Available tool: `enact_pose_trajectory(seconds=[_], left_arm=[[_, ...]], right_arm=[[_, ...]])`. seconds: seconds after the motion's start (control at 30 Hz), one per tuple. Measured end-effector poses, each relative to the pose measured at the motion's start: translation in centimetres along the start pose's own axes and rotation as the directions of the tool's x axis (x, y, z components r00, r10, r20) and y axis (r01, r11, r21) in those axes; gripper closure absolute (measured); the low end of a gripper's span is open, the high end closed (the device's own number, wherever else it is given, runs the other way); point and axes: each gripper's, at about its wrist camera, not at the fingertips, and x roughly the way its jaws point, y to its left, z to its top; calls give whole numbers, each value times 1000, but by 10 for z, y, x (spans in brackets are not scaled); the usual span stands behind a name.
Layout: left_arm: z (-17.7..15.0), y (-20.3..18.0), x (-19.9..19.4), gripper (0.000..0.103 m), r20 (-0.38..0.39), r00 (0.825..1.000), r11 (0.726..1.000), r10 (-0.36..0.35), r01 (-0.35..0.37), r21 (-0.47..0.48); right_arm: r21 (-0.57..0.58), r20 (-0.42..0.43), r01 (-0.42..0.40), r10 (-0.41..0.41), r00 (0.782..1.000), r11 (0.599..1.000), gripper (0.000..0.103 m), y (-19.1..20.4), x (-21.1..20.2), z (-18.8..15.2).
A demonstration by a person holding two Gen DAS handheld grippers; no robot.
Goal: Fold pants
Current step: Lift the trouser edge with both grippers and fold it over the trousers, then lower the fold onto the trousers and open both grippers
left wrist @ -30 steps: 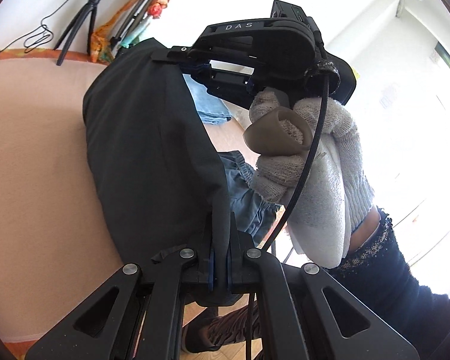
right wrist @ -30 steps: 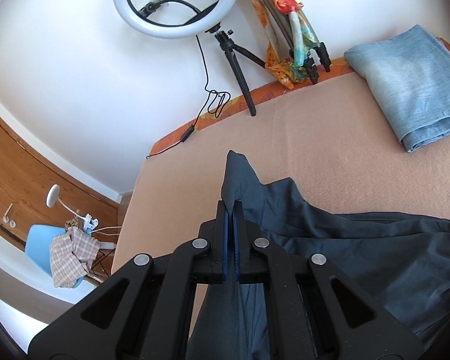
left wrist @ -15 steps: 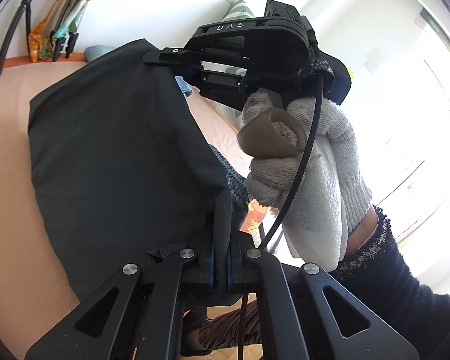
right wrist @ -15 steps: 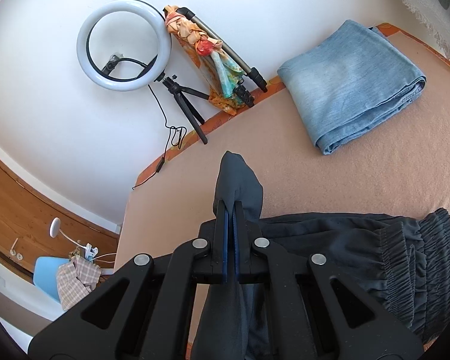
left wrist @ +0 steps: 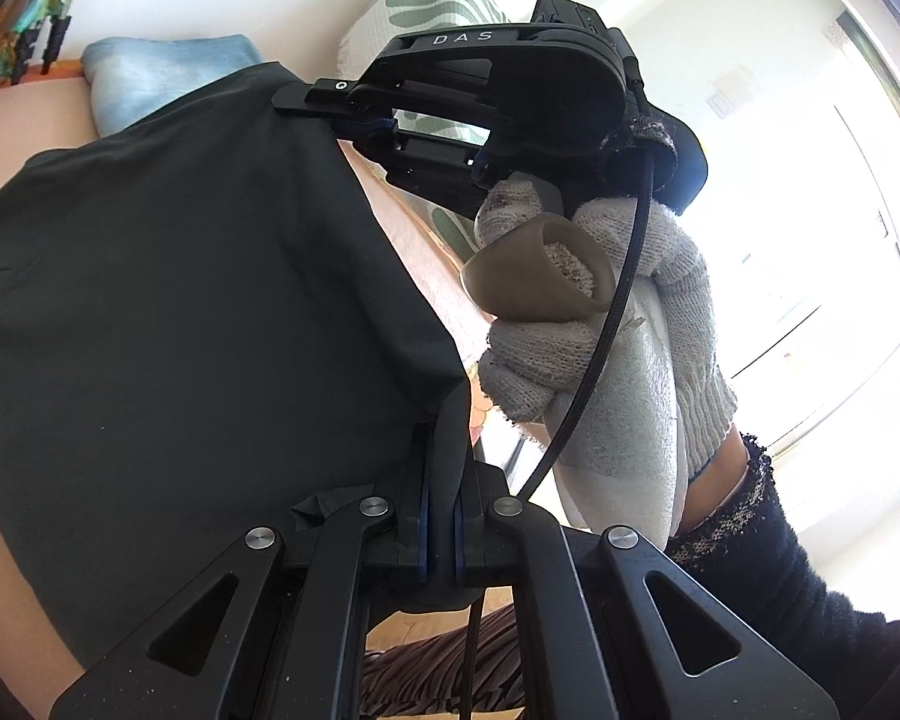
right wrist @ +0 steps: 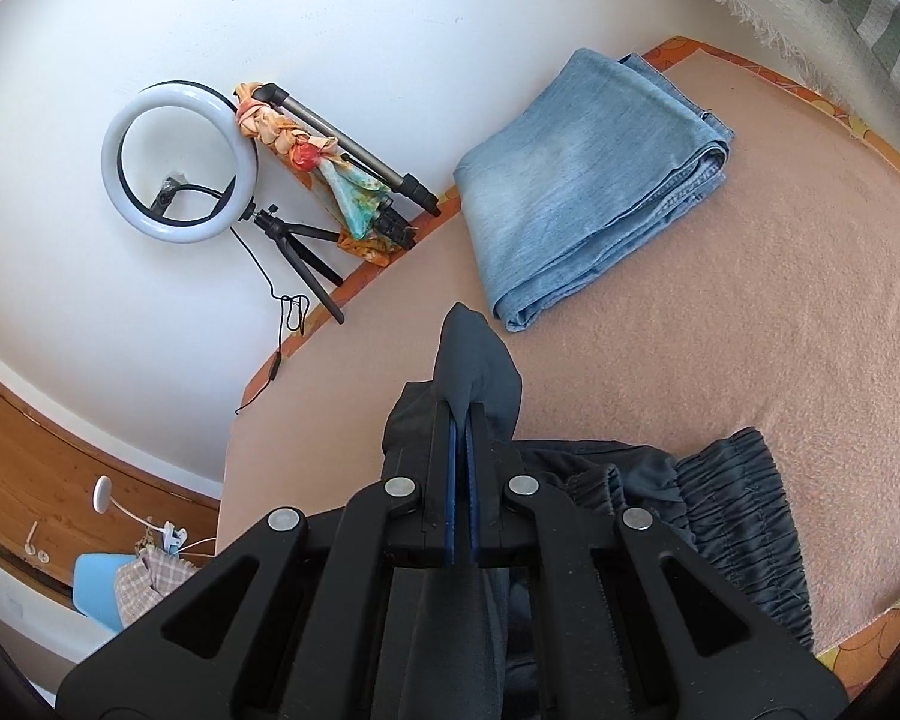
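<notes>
Dark grey pants (left wrist: 168, 324) hang stretched between my two grippers above the peach bed cover (right wrist: 720, 324). My left gripper (left wrist: 441, 438) is shut on one edge of the pants. My right gripper (right wrist: 462, 414) is shut on a bunched corner of the pants (right wrist: 474, 360); it also shows in the left wrist view (left wrist: 330, 111), held by a gloved hand (left wrist: 600, 300). The elastic waistband (right wrist: 738, 504) lies on the bed at the right.
A folded pair of blue jeans (right wrist: 594, 180) lies at the far side of the bed. A ring light on a tripod (right wrist: 180, 162) and a wrapped stand (right wrist: 330, 168) lean on the white wall. The bed's front edge (right wrist: 858, 630) is near the waistband.
Both grippers have carried the held pants edge toward the waistband end of the bed. The jeans and the waistband now sit closer in the right wrist view.
</notes>
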Motion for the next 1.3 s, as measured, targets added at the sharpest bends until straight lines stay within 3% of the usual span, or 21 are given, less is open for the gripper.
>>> enact_pose_trajectory(seconds=[0.47,0.7,0.8,0.93,1.1,1.17,1.3], left_arm=[[45,15,77,101,-86,996,1000,-10,13,28],[54,5,96,101,-101,994,999,31,-29,24],[59,4,99,91,-112,992,998,55,-51,31],[63,-3,103,89,-118,989,994,89,-81,67],[67,-6,106,84,-127,986,993,104,-96,71],[70,-8,104,82,-122,987,992,107,-98,77],[76,-17,101,81,-114,988,991,108,-98,93]], right_arm=[[76,-3,50,-50,999,996,99,-72,-15,8],[56,-32,107,-105,994,993,99,-89,-5,10],[71,-42,108,-105,994,992,97,-96,-4,13],[43,-28,142,-141,990,989,96,-92,-10,15],[40,9,192,-193,981,981,86,-89,-26,18],[50,35,196,-198,980,979,77,-88,-35,20],[30,52,182,-183,982,983,72,-78,-48,22]])
